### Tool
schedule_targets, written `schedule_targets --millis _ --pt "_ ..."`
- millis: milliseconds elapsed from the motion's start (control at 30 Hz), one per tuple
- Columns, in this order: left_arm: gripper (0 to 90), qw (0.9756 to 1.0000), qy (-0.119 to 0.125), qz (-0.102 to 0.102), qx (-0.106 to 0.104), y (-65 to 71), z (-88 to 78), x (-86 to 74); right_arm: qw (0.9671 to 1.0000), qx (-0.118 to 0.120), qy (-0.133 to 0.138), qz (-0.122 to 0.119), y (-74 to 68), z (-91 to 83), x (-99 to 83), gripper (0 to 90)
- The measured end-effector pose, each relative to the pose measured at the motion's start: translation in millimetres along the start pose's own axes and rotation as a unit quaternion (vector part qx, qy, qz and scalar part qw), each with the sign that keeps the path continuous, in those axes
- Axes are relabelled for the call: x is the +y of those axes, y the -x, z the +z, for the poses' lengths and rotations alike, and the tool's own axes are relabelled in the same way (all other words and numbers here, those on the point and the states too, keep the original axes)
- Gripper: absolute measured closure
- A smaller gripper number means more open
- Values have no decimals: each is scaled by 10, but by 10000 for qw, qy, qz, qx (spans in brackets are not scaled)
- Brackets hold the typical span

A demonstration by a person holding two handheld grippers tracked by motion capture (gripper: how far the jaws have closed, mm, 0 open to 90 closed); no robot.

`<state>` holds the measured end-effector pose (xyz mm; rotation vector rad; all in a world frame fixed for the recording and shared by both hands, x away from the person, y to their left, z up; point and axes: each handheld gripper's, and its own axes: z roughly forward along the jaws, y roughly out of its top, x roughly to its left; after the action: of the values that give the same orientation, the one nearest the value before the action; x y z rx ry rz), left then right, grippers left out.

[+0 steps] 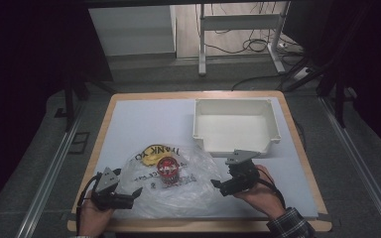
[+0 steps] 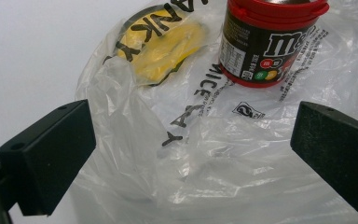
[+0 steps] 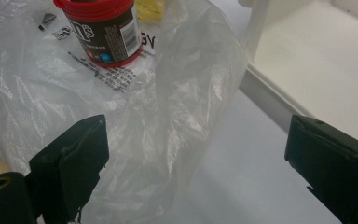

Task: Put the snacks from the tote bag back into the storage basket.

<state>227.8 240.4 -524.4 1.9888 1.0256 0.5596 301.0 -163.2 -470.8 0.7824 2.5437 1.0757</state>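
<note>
A crumpled clear plastic bag (image 1: 178, 191) with black lettering and a yellow print (image 2: 168, 49) lies on the near half of the table. A small brown candy jar (image 1: 167, 170) with a red lid stands upright on it. My left gripper (image 1: 131, 196) is at the bag's left edge; in the left gripper view (image 2: 193, 154) its jaws stand wide apart over the plastic, pressing on nothing. My right gripper (image 1: 218, 187) is at the bag's right edge. A raised fold of the bag (image 3: 186, 107) lies between its spread jaws (image 3: 200, 163), untouched, with the jar (image 3: 105, 35) beyond.
A white rectangular bin (image 1: 235, 124) sits at the back right of the white tabletop (image 1: 144, 119), just beyond my right gripper, and its wall (image 3: 270, 100) is close on that side. A wooden rim edges the table.
</note>
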Motion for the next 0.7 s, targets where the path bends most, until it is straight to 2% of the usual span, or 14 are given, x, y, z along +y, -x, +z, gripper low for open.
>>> schedule_targets --millis 700 --pt "0 10000 13 11 7 1 -8 1 9998 115 88 -109 -88 166 156 69"
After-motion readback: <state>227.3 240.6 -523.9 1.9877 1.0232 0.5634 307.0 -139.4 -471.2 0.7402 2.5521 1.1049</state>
